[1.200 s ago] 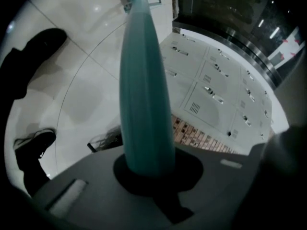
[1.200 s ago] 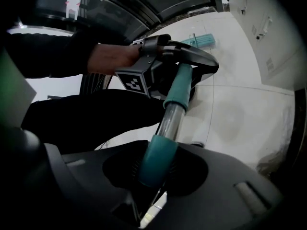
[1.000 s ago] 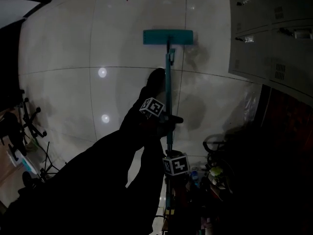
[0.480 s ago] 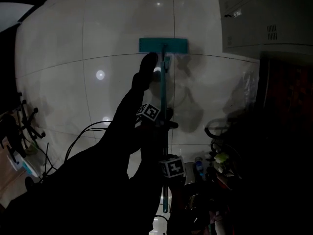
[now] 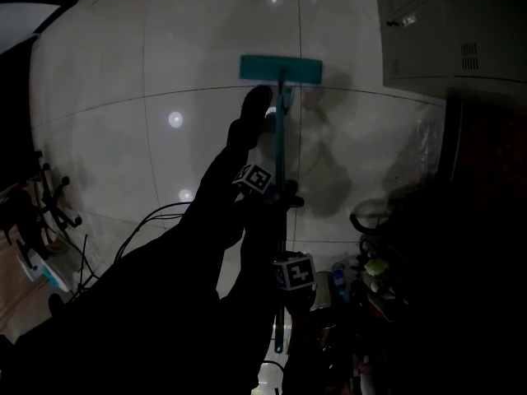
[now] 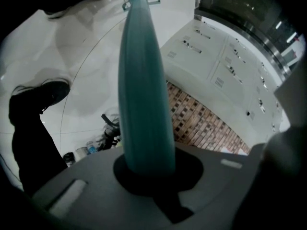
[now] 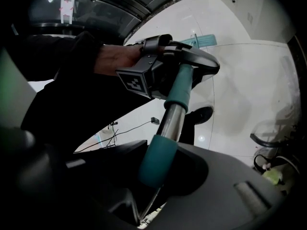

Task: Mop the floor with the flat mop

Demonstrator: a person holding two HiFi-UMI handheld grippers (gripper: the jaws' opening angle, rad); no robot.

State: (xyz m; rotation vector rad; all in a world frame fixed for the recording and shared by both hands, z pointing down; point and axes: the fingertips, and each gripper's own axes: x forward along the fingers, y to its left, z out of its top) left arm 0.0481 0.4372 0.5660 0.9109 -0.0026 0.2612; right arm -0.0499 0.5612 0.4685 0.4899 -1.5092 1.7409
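Mop handle (image 5: 281, 146) clamped: left gripper (image 6: 146, 170) (right gripper (image 7: 158, 170) too).

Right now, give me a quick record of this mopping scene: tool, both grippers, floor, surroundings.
tool: teal flat mop, head down on the tiles
left gripper: shut on mop handle, nearer the head
right gripper: shut on mop handle, nearer the person
floor: pale glossy tiles
surroundings: shoe left of the handle; lockers at right

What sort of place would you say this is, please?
Probably a locker or changing room in a workplace, dimly lit: a bank of grey metal lockers stands beside a floor of large, glossy white tiles, on which the flat mop rests.
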